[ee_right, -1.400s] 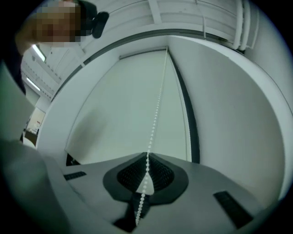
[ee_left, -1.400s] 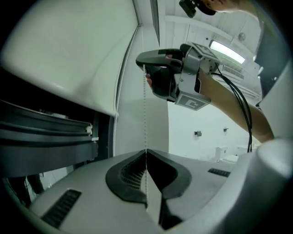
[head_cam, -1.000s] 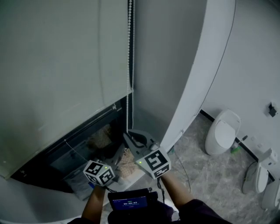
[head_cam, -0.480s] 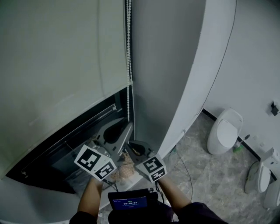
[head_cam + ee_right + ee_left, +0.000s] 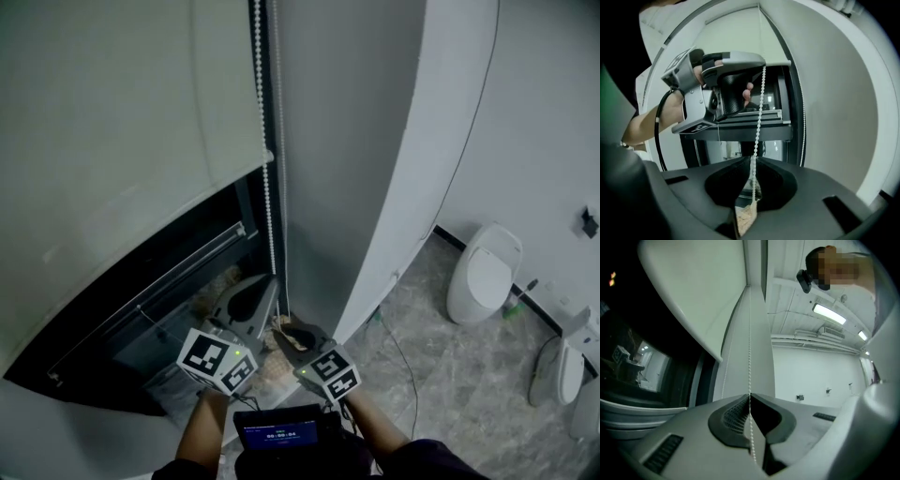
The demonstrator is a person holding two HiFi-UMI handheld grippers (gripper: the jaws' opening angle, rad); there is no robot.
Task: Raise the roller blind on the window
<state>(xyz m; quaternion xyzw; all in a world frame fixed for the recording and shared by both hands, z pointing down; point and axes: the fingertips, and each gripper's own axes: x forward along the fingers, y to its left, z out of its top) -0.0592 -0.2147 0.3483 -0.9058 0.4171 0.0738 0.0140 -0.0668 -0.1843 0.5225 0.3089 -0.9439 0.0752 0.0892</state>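
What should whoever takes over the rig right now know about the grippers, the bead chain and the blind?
Left gripper: fingers shut on the bead chain, the higher of the two grips.
Right gripper: shut on the same strand, just below the left.
Roller blind: partly raised; its bottom edge hangs above the dark lower part of the window.
Done: both grips are set on the chain and the blind is part way up.
Left: pull the chain down to lift the blind further, probably by releasing one gripper and regripping higher.
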